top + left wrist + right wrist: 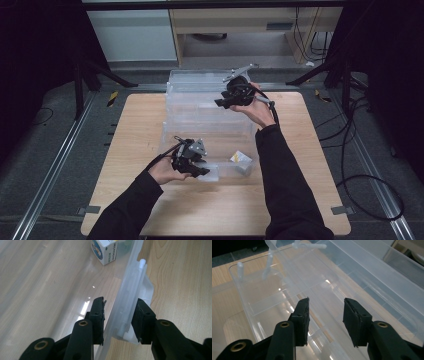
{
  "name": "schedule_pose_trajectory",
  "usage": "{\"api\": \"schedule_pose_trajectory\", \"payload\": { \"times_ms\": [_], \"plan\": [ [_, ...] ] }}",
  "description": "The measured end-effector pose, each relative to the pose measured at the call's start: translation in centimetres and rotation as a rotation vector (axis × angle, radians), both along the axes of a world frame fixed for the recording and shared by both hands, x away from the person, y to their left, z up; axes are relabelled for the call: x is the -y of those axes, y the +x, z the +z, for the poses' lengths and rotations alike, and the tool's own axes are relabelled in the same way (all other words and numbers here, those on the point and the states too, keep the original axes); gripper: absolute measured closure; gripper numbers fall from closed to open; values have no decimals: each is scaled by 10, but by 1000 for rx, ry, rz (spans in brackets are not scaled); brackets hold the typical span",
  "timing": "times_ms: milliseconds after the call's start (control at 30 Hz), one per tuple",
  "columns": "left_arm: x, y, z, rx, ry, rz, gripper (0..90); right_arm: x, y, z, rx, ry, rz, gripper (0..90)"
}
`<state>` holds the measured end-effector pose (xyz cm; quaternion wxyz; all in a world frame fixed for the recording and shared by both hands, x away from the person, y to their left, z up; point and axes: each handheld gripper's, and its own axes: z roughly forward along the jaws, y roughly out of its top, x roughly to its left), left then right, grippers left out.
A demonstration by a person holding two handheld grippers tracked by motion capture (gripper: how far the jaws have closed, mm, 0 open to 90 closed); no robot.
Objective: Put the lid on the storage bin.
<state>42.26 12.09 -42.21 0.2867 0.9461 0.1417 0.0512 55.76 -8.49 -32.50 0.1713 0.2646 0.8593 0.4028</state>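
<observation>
So the work here is on the clear plastic organizer box point(210, 125) sitting mid-tabletop point(125, 150), running from the near edge toward 12 o'clock. The left gripper point(192, 167) is at the box's near-left corner, around 7 o'clock of it. In the left gripper view its fingers point(97, 315) straddle the thin clear wall and latch tab point(130, 305), one inside and one outside, with a visible gap on the inside one, so not clamped yet as far as I can tell. A small white carton point(105, 251) sits inside the box, farther along.

The right gripper point(235, 97) hovers over the far part, about 1 o'clock, fingers point(303, 317) spread wide over the clear compartments, holding nothing.

My take for doing this well: close the left squarely on the wall, deep enough that the slick plastic doesn't squirt out, and keep the right one ready to steady the far end so the box doesn't skate across the wood.
</observation>
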Motion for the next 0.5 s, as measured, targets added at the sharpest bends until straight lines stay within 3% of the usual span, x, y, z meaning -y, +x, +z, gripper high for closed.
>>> {"api": "schedule_pose_trajectory", "payload": {
  "times_ms": [233, 500],
  "plan": [
    [0, 0, 0, 0, 1, -3, 640, -12, 5, 3, -21, -57, 15, 673],
    [0, 1, 0, -1, -1, -4, 642, -14, 9, 5, -37, -88, 65, 666]
  ]
}}
